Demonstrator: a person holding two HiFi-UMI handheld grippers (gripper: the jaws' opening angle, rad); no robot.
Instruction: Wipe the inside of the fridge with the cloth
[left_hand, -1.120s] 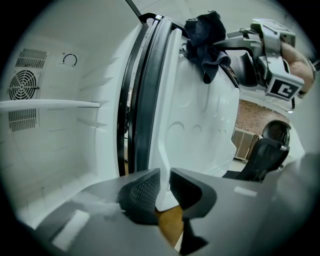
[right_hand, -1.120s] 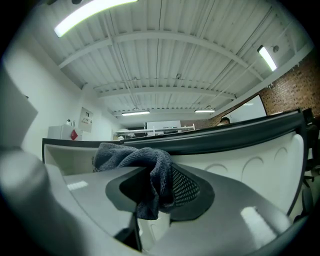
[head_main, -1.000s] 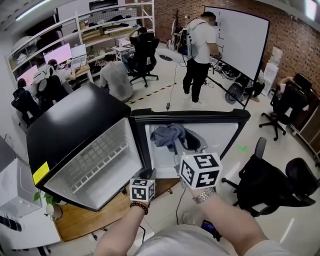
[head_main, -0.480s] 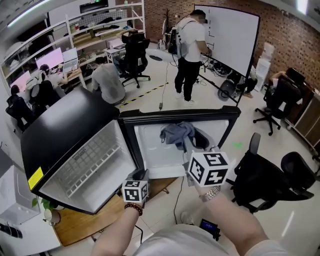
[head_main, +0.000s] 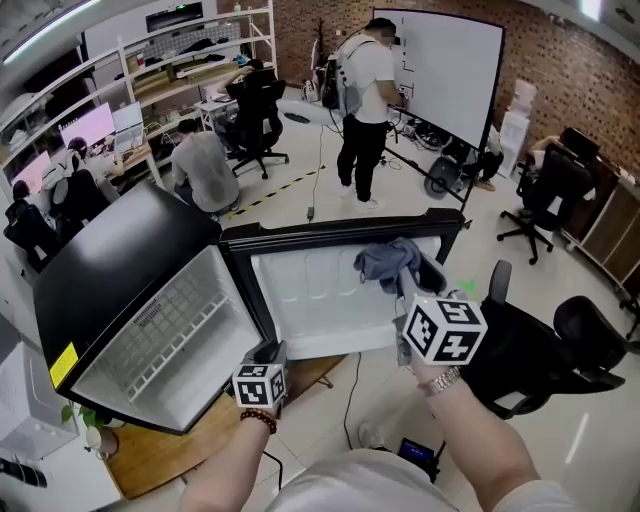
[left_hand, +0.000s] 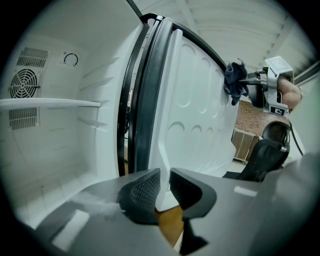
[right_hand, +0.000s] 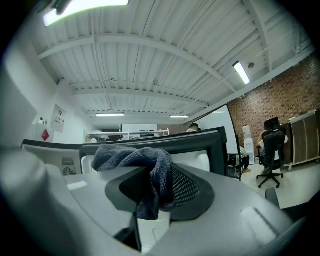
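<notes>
The small black fridge (head_main: 120, 260) stands open, its white door lining (head_main: 310, 300) facing me. My right gripper (head_main: 408, 282) is shut on a bunched grey-blue cloth (head_main: 388, 260) and holds it against the upper right part of the lining, near the black door frame. The right gripper view has the cloth (right_hand: 146, 172) pinched between the two jaws of that gripper (right_hand: 155, 192). My left gripper (head_main: 270, 353) is low at the door's bottom edge. In its own view, the left gripper (left_hand: 165, 187) has its jaws closed on the thin white edge of the door (left_hand: 200, 115). The cloth (left_hand: 235, 82) shows far right there.
Inside the fridge are a white shelf (left_hand: 50, 103) and a fan vent (left_hand: 24, 82). A black office chair (head_main: 540, 350) stands close on the right. A wooden board (head_main: 180, 440) lies under the fridge. People, desks and a whiteboard (head_main: 445, 60) are farther back.
My right gripper has carried the cloth to the right across the door lining, from its middle toward the right frame. The left gripper has kept its hold at the door's lower edge.
</notes>
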